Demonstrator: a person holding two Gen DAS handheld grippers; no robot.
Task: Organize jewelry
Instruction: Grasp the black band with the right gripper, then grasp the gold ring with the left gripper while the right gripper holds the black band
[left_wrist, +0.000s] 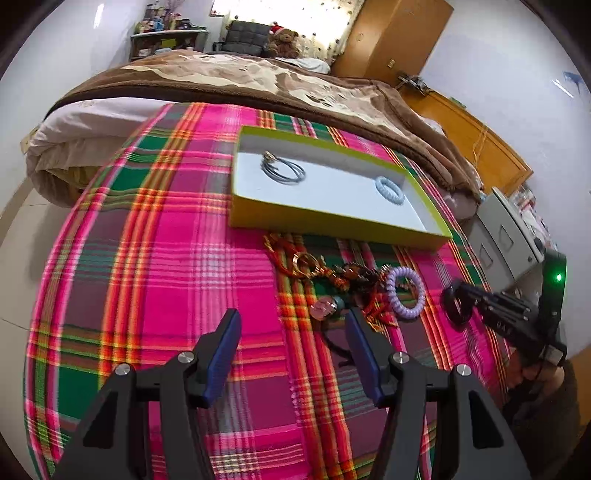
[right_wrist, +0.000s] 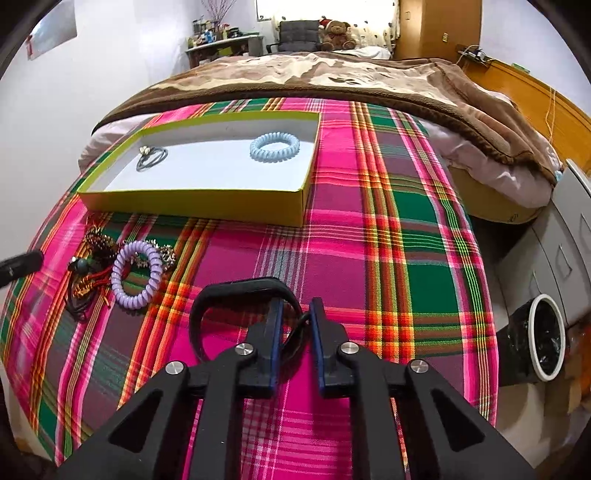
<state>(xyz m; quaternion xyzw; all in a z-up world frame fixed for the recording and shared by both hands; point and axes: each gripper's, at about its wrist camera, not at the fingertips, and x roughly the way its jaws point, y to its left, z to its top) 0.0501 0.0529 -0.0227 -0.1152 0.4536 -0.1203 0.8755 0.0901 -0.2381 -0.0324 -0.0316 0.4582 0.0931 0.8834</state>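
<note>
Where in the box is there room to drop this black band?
The box floor is bare in the middle, between the grey rings and blue coil, and along the near wall. The pile in front is crowded.

Jewelry pile: tangled; single pieces too small to tell apart.
Black band: rear part hidden behind right tool.
Shelf clutter: too distant to identify.
Bin: partly cut off by bed edge.
</note>
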